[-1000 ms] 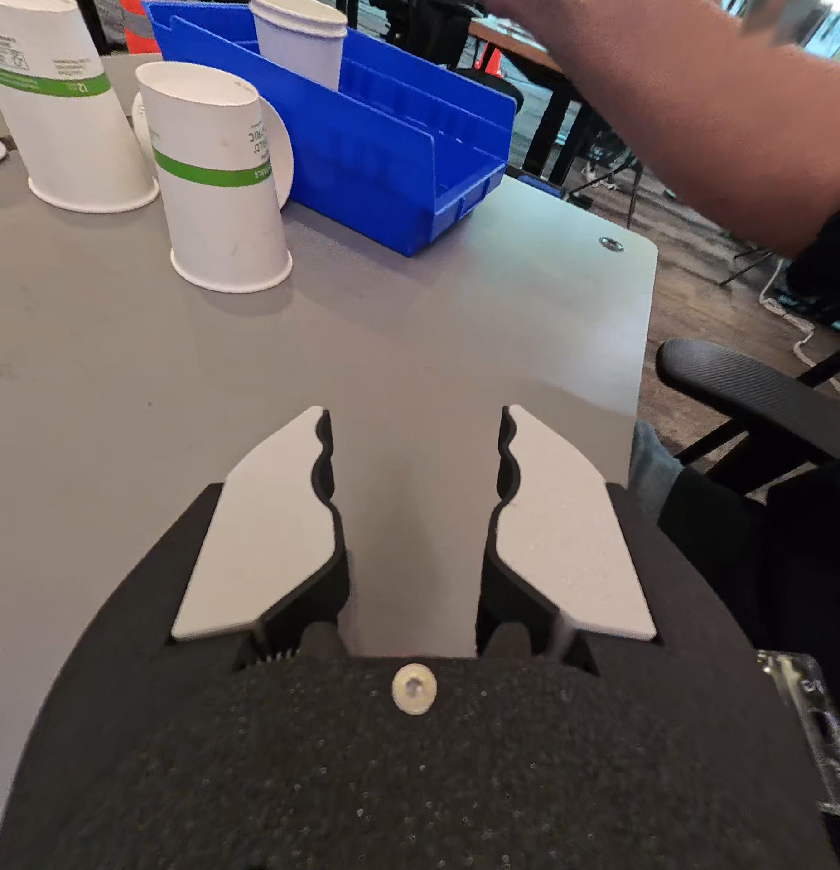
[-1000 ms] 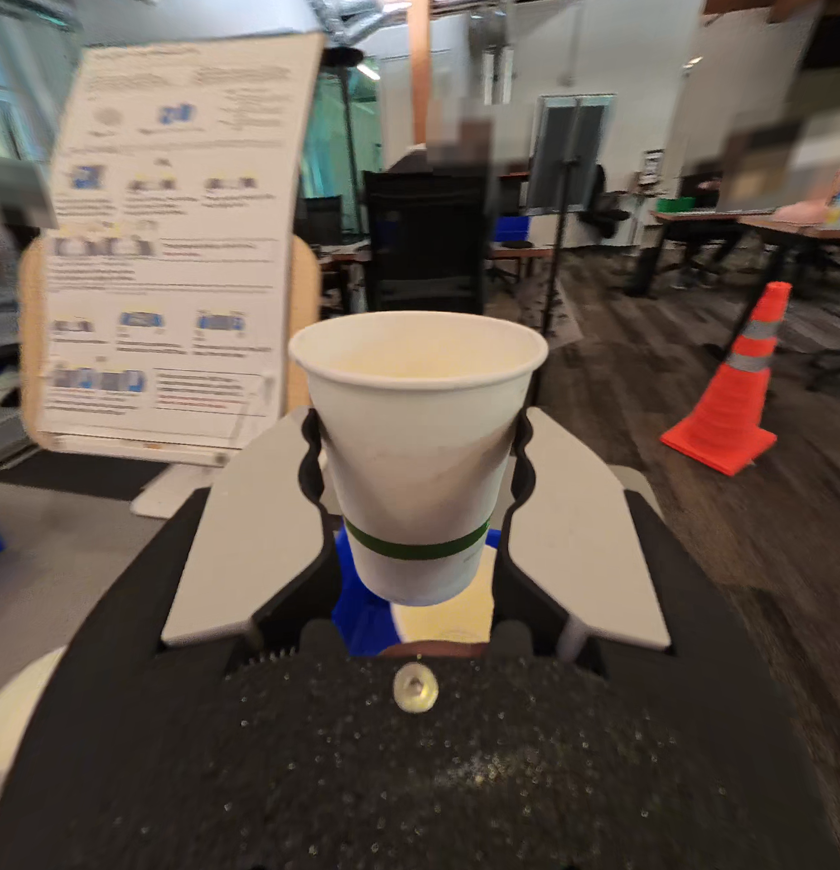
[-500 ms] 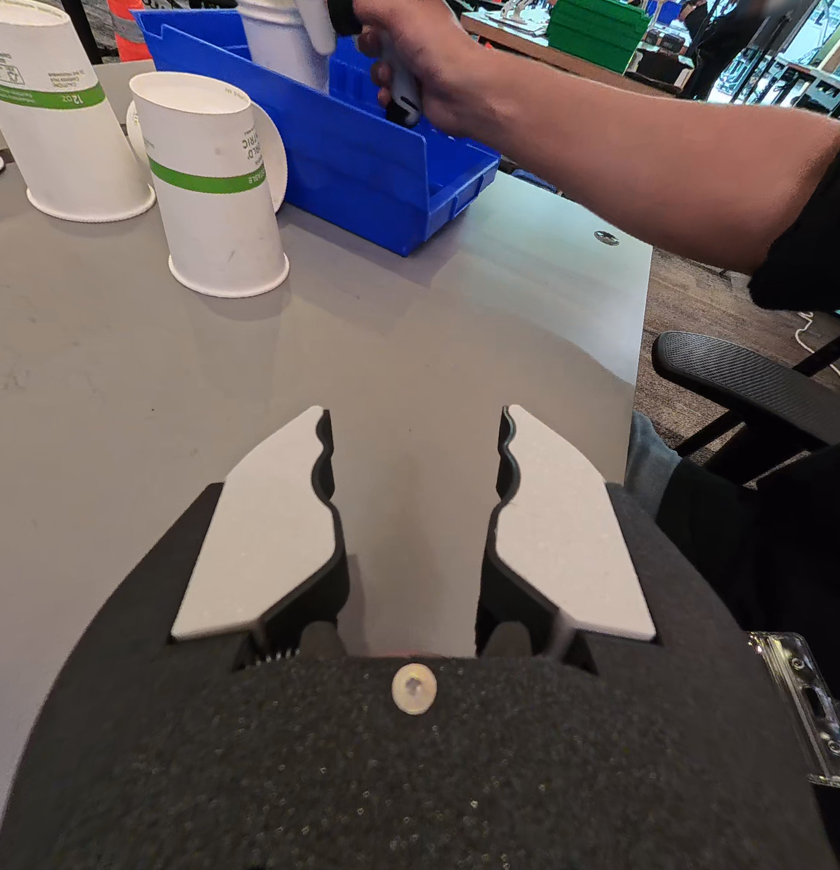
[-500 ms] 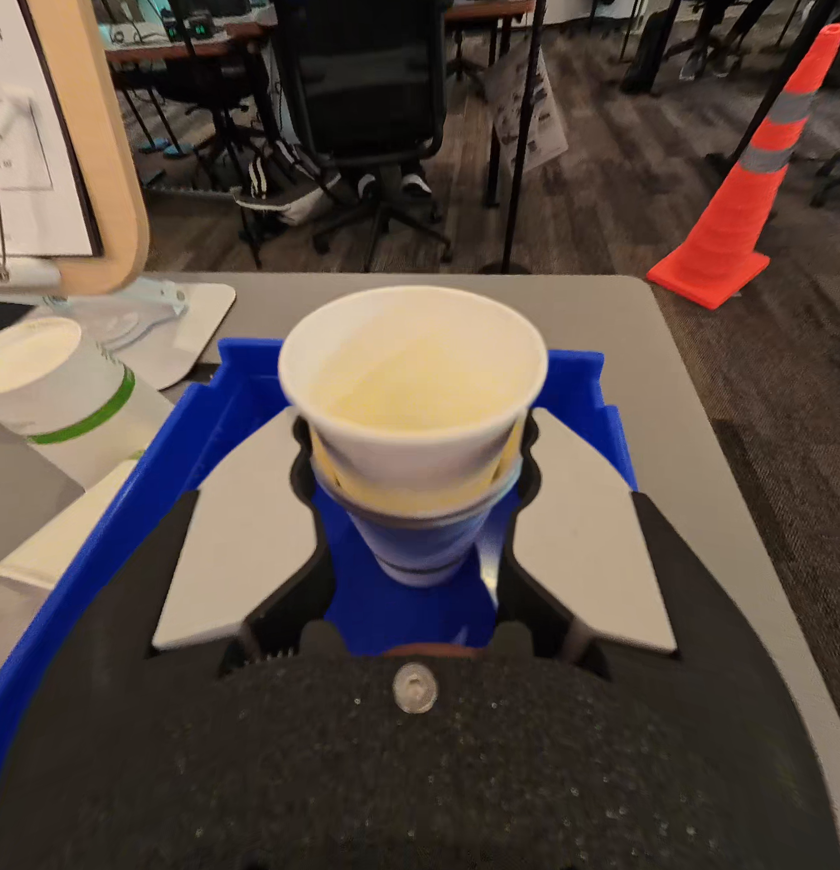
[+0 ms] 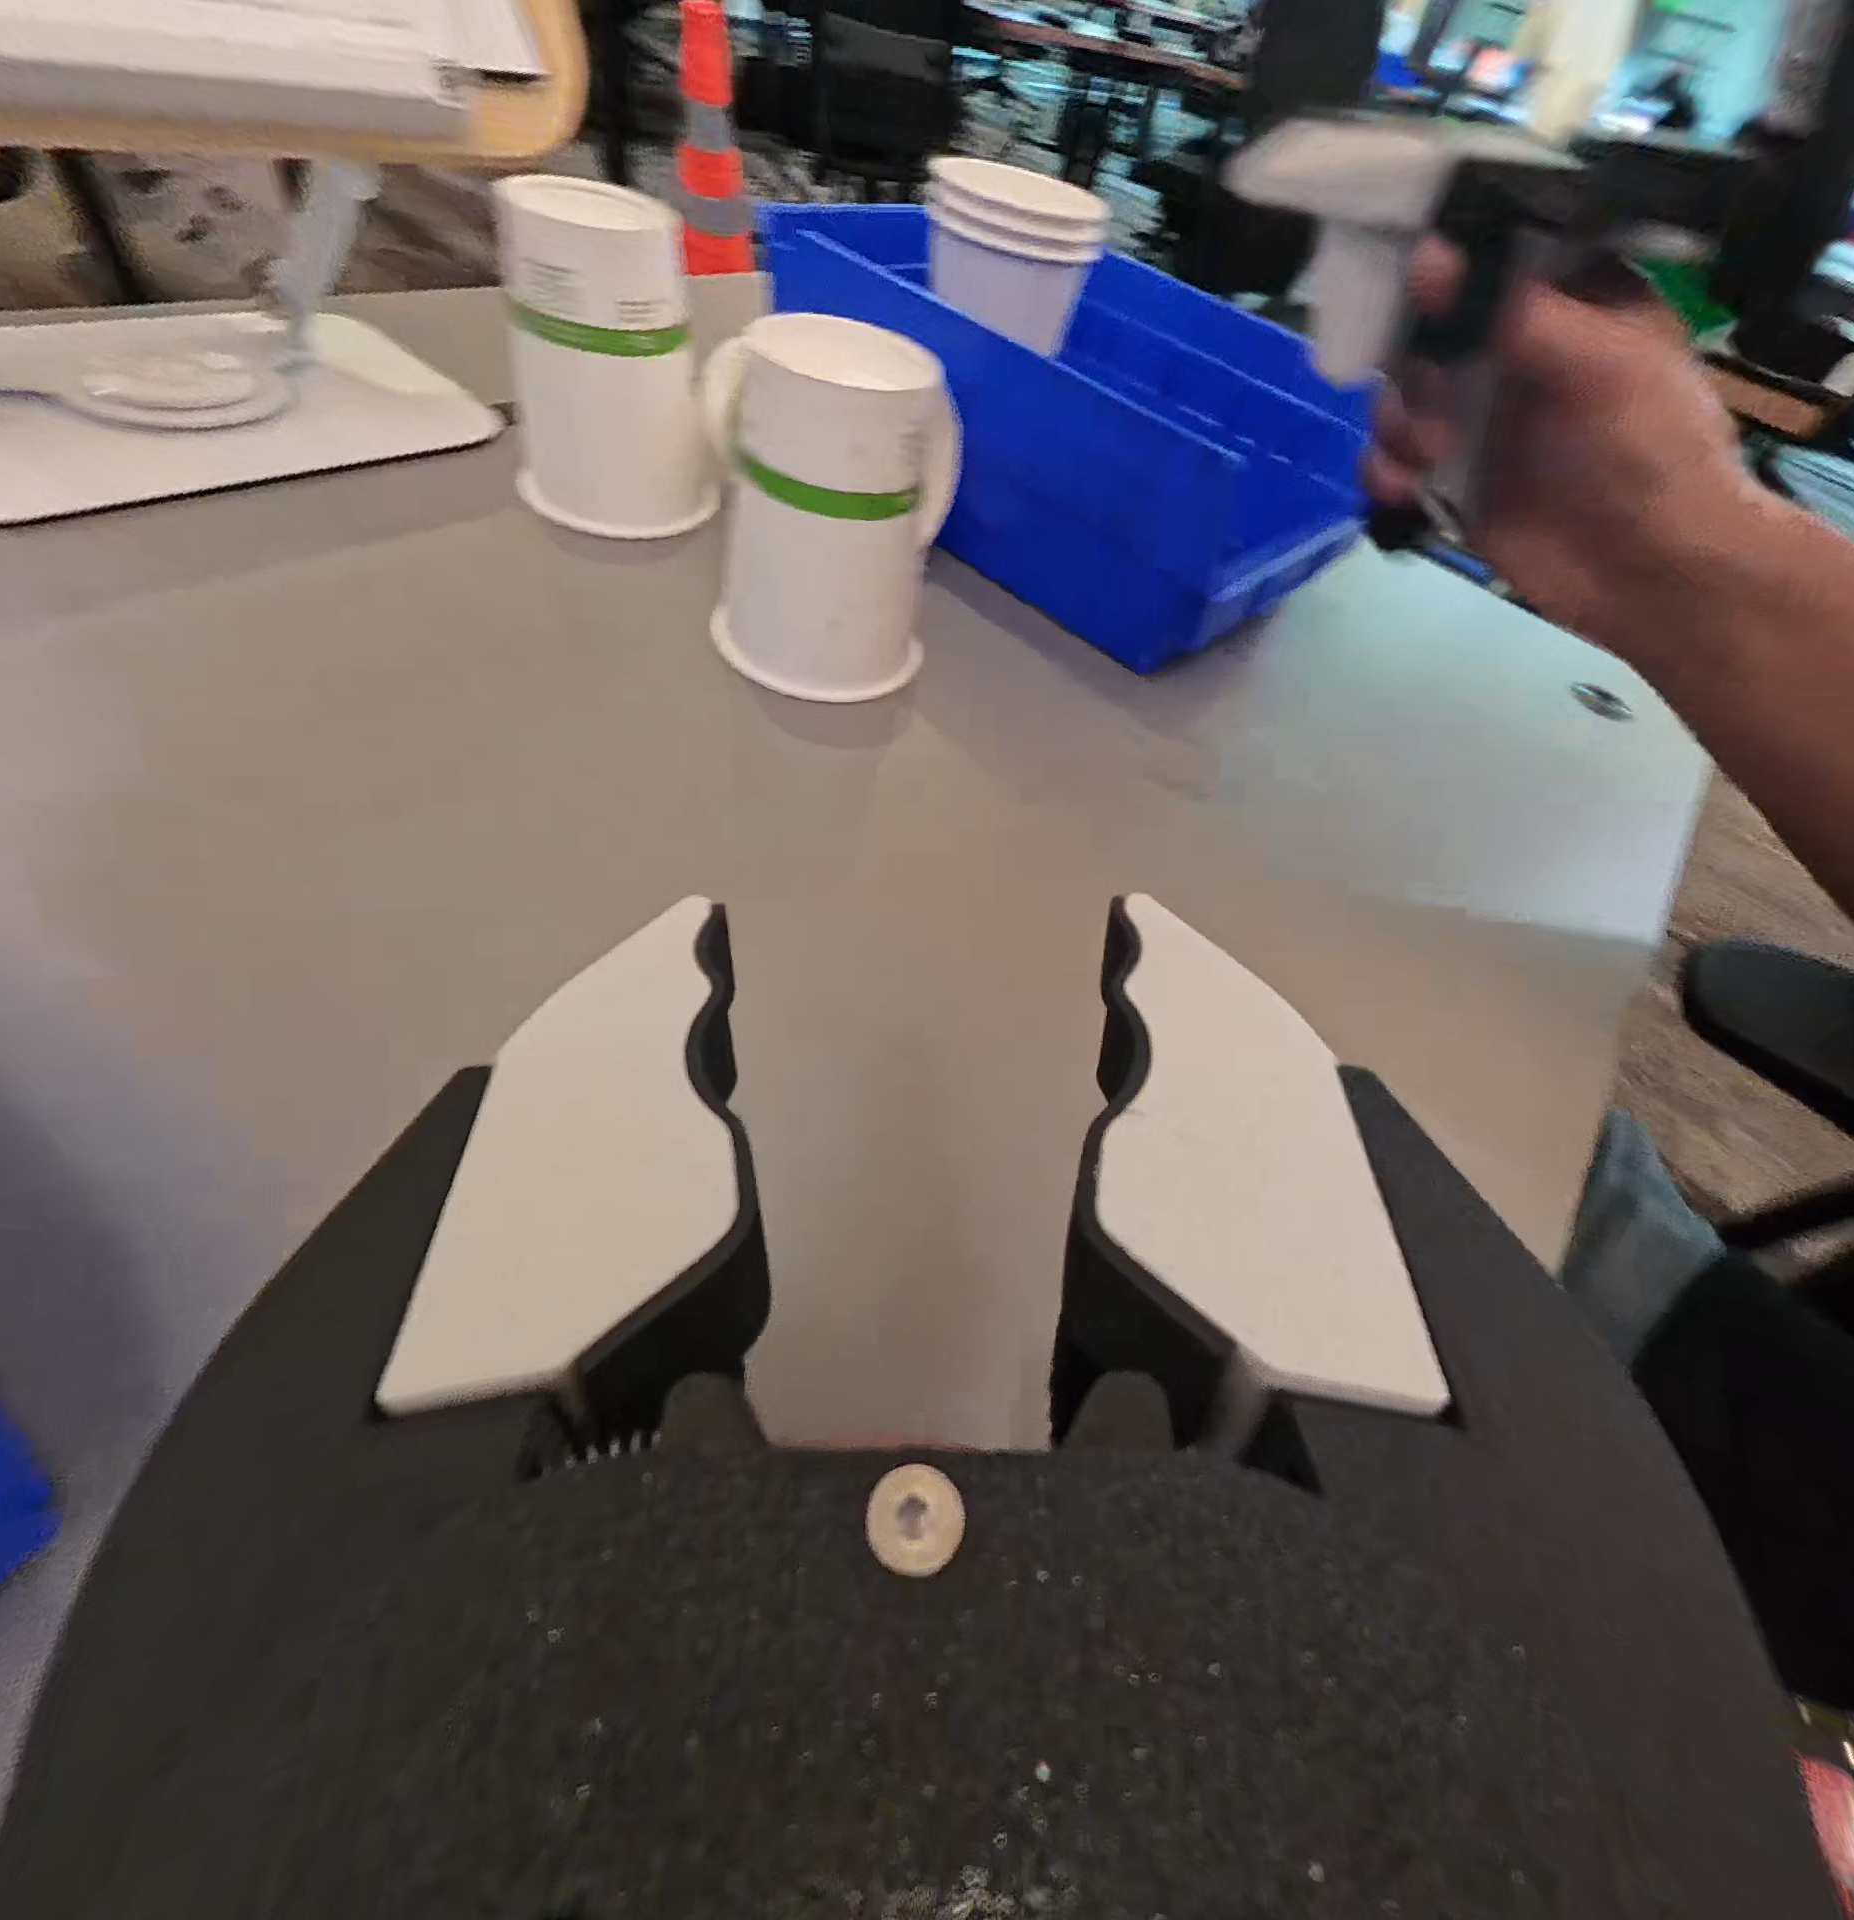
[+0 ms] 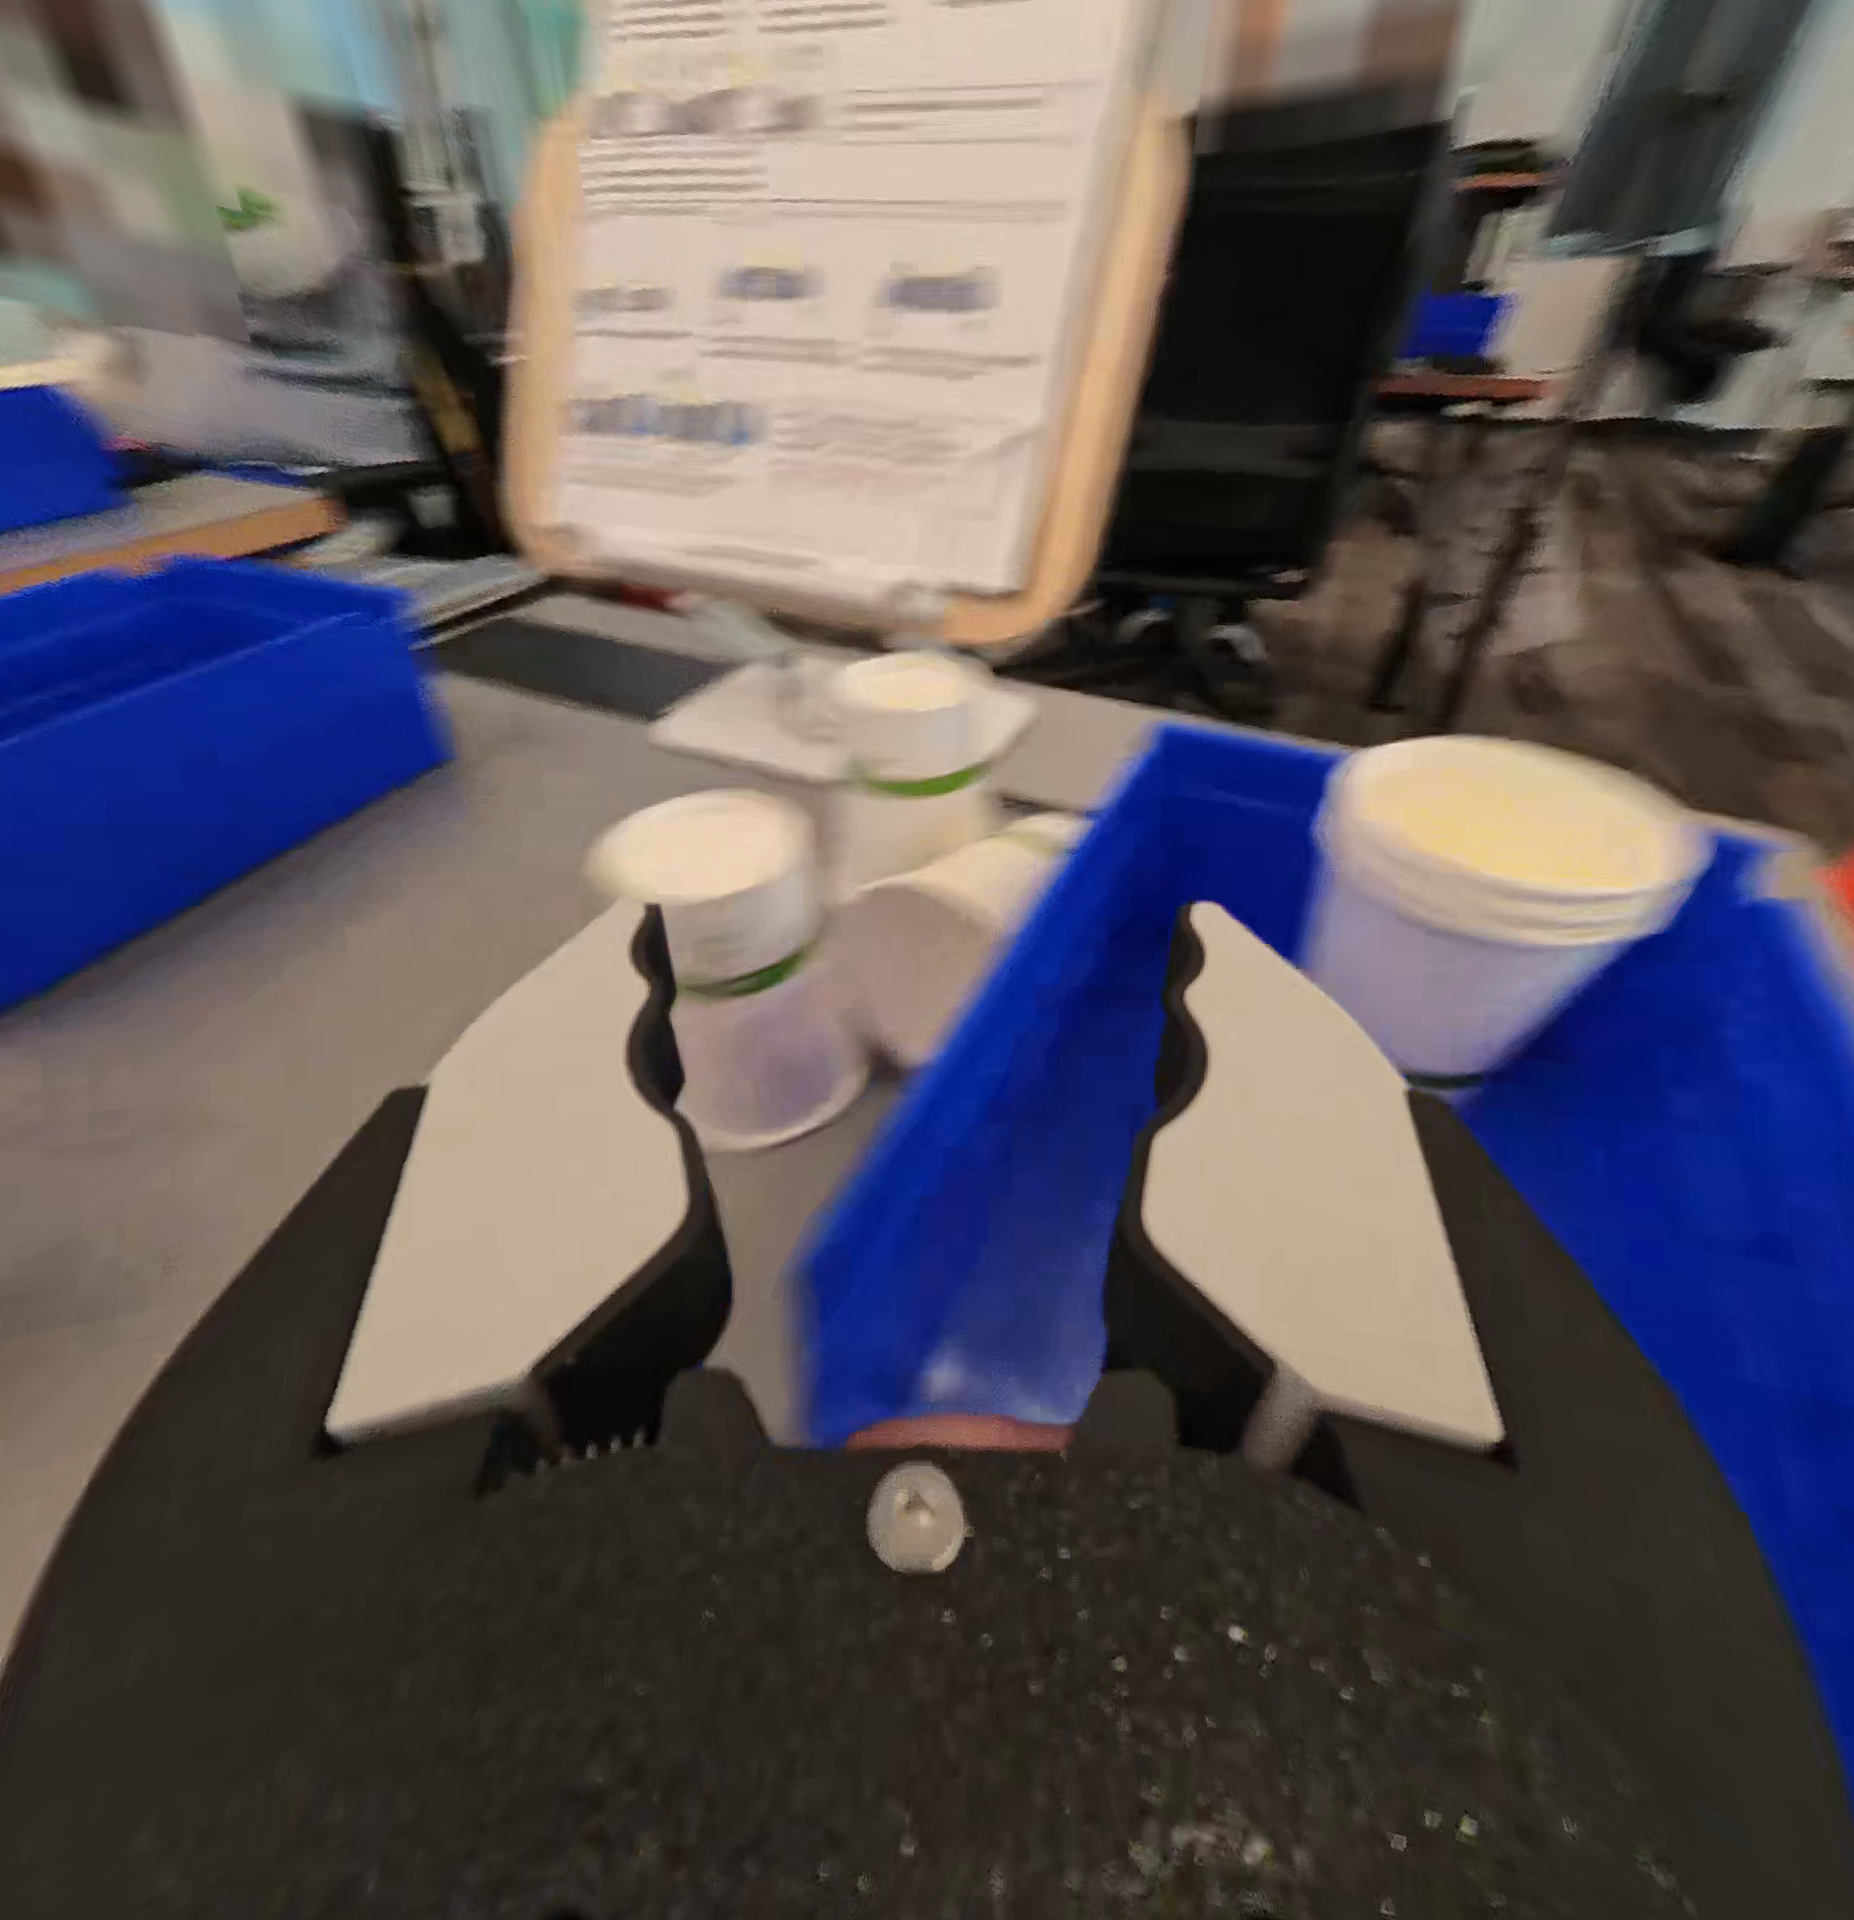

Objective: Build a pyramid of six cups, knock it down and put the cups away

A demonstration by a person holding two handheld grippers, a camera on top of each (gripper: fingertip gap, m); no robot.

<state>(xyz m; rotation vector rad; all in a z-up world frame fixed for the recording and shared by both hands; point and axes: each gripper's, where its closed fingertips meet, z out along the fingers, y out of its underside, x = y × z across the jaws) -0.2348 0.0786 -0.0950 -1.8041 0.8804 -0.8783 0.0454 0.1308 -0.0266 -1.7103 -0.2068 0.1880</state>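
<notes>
Two cups (image 5: 814, 509) stand upside down on the table (image 5: 383, 790) in the left wrist view, next to the bin (image 5: 1131, 457) where a nested stack (image 5: 1011, 255) already sits, so stowing looks about half done. Left gripper (image 5: 918, 1029) hangs spread wide and empty over bare table. Right wrist view, pretty blurry: right gripper (image 6: 918, 1023) is spread and empty too, straddling the bin's wall (image 6: 1006, 1091), stack (image 6: 1484, 894) just right. That wall sits between it and the loose cups (image 6: 731, 935); a third lies tipped beside them.
</notes>
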